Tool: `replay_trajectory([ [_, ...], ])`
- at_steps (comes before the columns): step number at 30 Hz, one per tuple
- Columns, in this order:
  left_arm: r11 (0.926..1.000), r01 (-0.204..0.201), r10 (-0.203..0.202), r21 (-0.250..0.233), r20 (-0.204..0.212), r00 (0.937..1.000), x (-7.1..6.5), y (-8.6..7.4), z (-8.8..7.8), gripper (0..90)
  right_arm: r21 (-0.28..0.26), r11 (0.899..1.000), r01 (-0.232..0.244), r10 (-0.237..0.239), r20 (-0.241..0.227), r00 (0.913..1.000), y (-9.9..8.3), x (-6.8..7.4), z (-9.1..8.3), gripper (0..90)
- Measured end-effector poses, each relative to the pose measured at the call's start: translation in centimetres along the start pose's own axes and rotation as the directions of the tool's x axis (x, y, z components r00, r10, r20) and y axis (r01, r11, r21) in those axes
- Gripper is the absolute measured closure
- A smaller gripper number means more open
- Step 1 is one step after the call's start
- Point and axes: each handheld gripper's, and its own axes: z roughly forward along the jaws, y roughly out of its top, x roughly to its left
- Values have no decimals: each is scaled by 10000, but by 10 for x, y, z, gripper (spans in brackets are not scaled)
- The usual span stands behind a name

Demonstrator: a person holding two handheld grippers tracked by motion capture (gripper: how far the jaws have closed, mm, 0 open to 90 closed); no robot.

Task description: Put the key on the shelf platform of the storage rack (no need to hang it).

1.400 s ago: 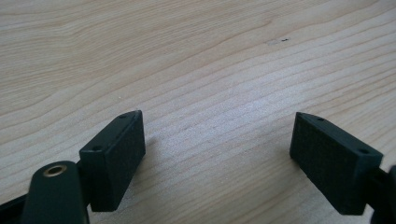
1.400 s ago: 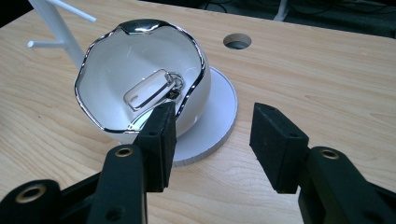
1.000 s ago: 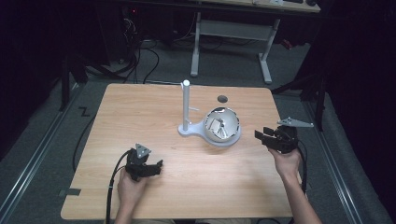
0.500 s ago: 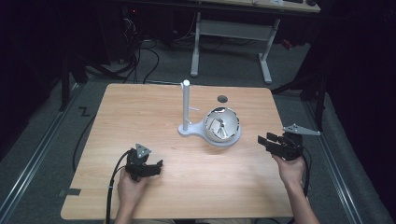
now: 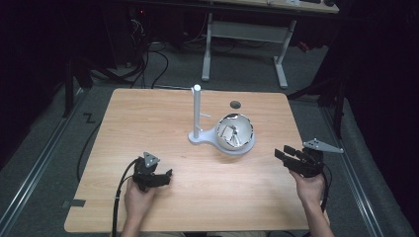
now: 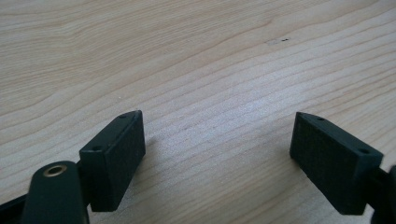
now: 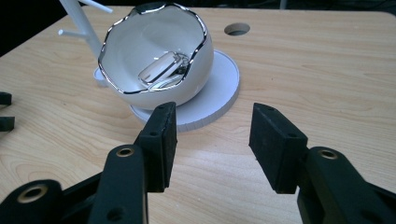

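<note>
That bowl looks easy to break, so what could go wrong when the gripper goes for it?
1. The white bowl with its wavy silver rim sits loose on a round stand base; a nudge from the open right gripper could slide or tip it.
2. The thin white post with pegs stands close beside it and could be bumped.
</note>
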Motion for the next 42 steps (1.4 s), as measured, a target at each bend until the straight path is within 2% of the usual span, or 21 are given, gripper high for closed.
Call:
replay_trajectory([
  [23,10000,-10,10,1,-7,10000,0,0,0,185,253,9996,137,-127,-362,9993,-24,16,7,539],
  [42,10000,-7,7,1,-6,10000,0,0,0,185,560,9981,248,-202,-817,9965,-36,26,20,536],
])
